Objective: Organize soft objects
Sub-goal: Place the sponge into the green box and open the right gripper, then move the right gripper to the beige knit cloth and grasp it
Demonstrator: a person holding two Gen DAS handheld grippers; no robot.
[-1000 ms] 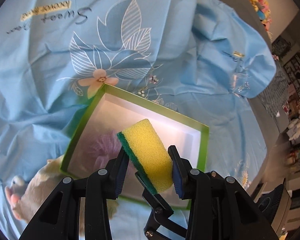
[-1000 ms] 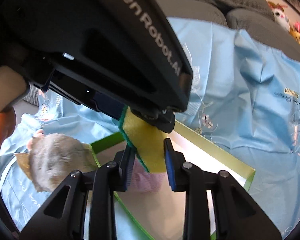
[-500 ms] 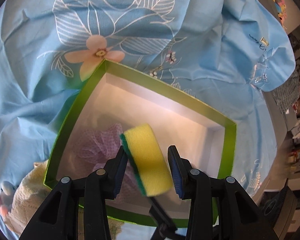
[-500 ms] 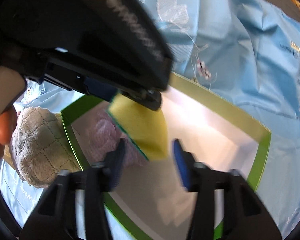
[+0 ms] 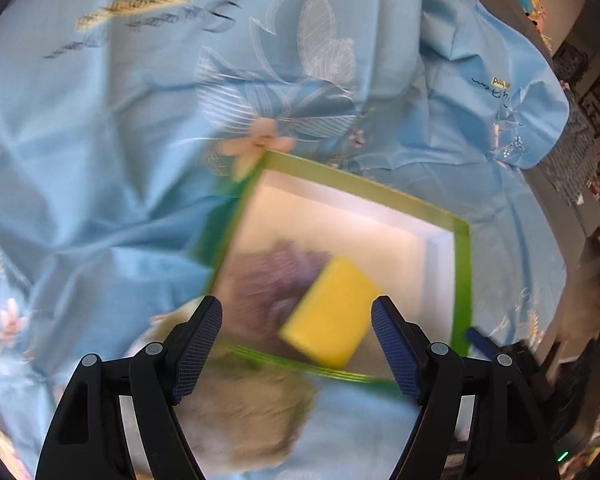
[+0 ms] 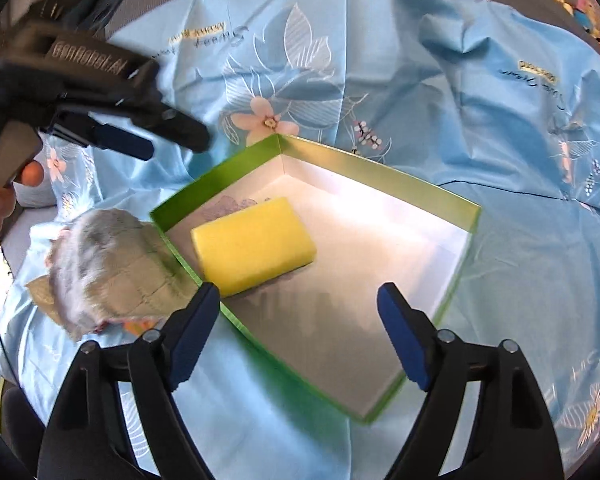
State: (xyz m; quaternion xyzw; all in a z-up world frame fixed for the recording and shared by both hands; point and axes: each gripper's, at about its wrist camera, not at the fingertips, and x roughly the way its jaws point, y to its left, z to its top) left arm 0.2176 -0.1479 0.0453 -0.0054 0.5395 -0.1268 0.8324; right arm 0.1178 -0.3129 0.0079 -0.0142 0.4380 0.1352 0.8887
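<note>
While the wide, wrinkled light-blue cloth with the printed flowers (image 6: pixel 480 128) is lying spread under everything, the shallow square green-rimmed cardboard box with the white inside (image 6: pixel 380 178) is sitting open on it, and I am using that box as my landmark. A second ago I was pinching the yellow rectangular sponge with the green scouring side above the box with both tools; now that sponge (image 6: pixel 254 242) is lying flat on the box floor, near its left wall and partly over a pale purple mesh puff (image 6: pixel 230 204) that is already inside. In the left wrist view the same sponge (image 5: pixel 332 310) is showing blurred.

Outside the box, just beside its left wall, a crumpled grey-beige waffle-weave cloth (image 6: pixel 112 264) is still waiting on the blue fabric.

My right gripper (image 6: pixel 298 300) is opening, its blue pads spread wide with nothing pressed between them. My left gripper (image 5: pixel 296 316) is opening too, touching nothing, and from the right wrist view I am seeing it (image 6: pixel 140 142) pulling away above and to the left of the box.

I am judging the sponge as placed, so two soft things are now in the box, and the waffle cloth looks like the next one to collect.
</note>
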